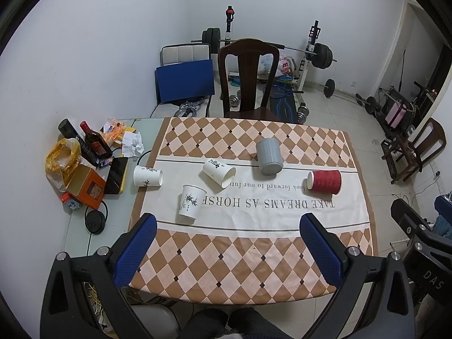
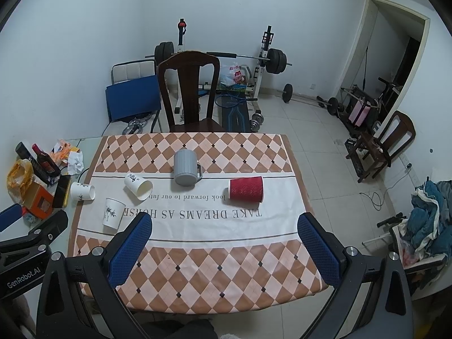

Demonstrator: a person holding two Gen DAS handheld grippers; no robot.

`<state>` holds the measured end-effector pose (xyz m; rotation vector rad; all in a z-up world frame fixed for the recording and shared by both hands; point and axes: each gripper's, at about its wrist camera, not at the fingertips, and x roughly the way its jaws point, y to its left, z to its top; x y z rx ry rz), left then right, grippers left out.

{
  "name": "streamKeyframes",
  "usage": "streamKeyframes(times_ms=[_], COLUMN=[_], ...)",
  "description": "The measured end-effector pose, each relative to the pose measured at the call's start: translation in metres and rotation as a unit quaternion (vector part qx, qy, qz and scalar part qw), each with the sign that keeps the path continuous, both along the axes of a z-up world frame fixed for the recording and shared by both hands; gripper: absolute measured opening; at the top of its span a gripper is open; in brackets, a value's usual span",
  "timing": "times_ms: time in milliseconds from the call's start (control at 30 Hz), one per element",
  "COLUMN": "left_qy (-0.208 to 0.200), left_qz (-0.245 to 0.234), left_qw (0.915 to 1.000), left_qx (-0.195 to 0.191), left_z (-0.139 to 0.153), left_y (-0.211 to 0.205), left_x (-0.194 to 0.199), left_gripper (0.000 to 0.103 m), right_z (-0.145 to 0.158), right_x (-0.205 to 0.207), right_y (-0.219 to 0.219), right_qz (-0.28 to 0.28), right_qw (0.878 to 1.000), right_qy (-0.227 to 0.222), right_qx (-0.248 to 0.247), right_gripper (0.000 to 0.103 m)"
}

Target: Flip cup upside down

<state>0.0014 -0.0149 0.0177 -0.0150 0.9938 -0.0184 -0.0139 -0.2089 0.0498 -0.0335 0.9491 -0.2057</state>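
Five cups sit mid-bench on the checked cloth (image 1: 240, 257): a red cup (image 1: 325, 182) on its side, a grey mug (image 1: 269, 156) mouth down, two white cups (image 1: 148, 176) (image 1: 219, 172) tipped over, and one white cup (image 1: 190, 203) inverted. Your left hand-held gripper (image 1: 228, 226) and right hand-held gripper (image 2: 224, 226) hover over the near edge — both spread wide, holding nothing.

My two wrist views, above the tabletop's (image 1: 254, 243) near edge, facing forward and down, side by side, sharing it.

Wooden chair (image 1: 248, 79), barbell rack (image 1: 308, 48) behind
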Motion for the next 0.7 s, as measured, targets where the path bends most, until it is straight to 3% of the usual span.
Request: streamKeyframes(times_ms=[700], left_qy=[-0.003], left_qz=[0.001], left_qw=[1.0000], left_qx=[-0.003], left_z=[0.008], left_y=[0.004], left_x=[-0.001], left_gripper=[0.103], right_z=[-0.002], right_x=[-0.002], right_y=[-0.002], right_qz=[0.001], right_qw=[1.000], right_qy=[-0.003], right_qx=[0.000], right_gripper=[0.103])
